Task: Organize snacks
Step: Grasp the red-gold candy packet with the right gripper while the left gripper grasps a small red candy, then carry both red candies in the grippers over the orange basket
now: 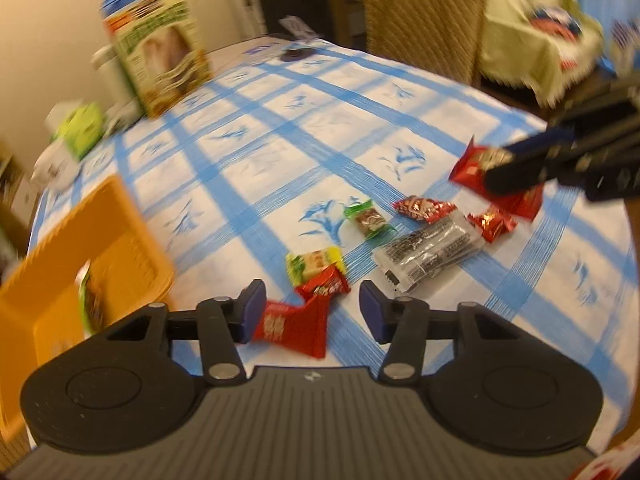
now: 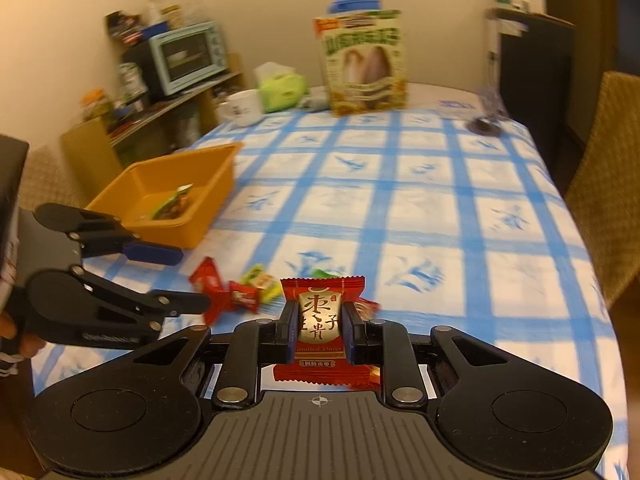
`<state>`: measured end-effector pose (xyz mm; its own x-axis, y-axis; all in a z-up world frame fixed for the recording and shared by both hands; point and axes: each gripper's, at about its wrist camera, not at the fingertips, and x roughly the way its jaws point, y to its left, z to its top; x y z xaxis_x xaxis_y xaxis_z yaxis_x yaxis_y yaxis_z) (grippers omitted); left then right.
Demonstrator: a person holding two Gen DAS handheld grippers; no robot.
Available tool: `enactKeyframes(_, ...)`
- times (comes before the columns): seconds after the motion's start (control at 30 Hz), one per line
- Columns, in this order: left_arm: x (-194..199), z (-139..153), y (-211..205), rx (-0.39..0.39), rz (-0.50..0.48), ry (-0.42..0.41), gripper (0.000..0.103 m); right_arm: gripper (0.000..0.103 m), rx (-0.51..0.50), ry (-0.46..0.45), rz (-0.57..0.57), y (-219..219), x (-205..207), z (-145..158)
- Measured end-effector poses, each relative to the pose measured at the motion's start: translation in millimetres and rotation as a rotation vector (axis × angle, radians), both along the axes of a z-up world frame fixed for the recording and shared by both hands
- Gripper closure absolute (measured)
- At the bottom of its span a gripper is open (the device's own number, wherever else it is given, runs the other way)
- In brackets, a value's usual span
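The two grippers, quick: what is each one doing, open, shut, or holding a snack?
Left gripper: jaws open, astride a red snack packet, not pressing it.
Right gripper: jaws shut on a red date candy packet.

Beside one orange plastic bin (image 1: 60, 280): five red foil snack packets (image 1: 294, 326), two green-and-yellow wrapped snacks (image 1: 316, 265), one clear black-printed packet (image 1: 430, 258).

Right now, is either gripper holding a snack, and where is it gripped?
The right gripper is shut on a red date packet, pinched across its middle. The left gripper holds nothing; its jaws stand apart around a red packet on the table.
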<state>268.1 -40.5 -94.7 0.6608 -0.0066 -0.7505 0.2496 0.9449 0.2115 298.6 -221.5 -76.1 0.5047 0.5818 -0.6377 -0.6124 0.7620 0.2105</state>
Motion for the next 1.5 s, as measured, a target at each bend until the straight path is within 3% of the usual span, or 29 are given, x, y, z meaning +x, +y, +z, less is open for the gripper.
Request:
enactKeyframes(0.1, 12.0, -12.6, -7.1, 0.047, -0.055, 0.023, 0.065, 0.080, 0.018, 0.026, -0.049, -13.5, 2.3, -0.6)
enactKeyframes(0.33, 29.5, -33.8, -14.3, 0.126, -0.124, 0.088, 0.072, 0.080, 0.030, 0.059, -0.118, -30.7, 2.7, -4.6)
enactKeyframes(0.5, 36.8, -39.7, -13.8, 0.126, -0.129, 0.121, 0.086, 0.080, 0.031, 0.067, -0.142, -37.0, 2.4, -6.8)
enactKeyframes(0.6, 39.4, -38.9, -13.0, 0.115, -0.121, 0.120, 0.087, 0.080, 0.029, 0.068, -0.148, -38.6, 1.6, -6.9)
enactKeyframes(1.17, 13.1, 16.3, 2.7, -0.085, -0.002, 0.023, 0.090, 0.080, 0.033, 0.019, -0.077, -25.8, -2.8, 5.7)
enactKeyframes(1.5, -31.8, 44.5, 41.9, -0.161, 0.159, -0.006, 0.090, 0.080, 0.050, -0.020, 0.049, 8.6, -12.4, 23.1)
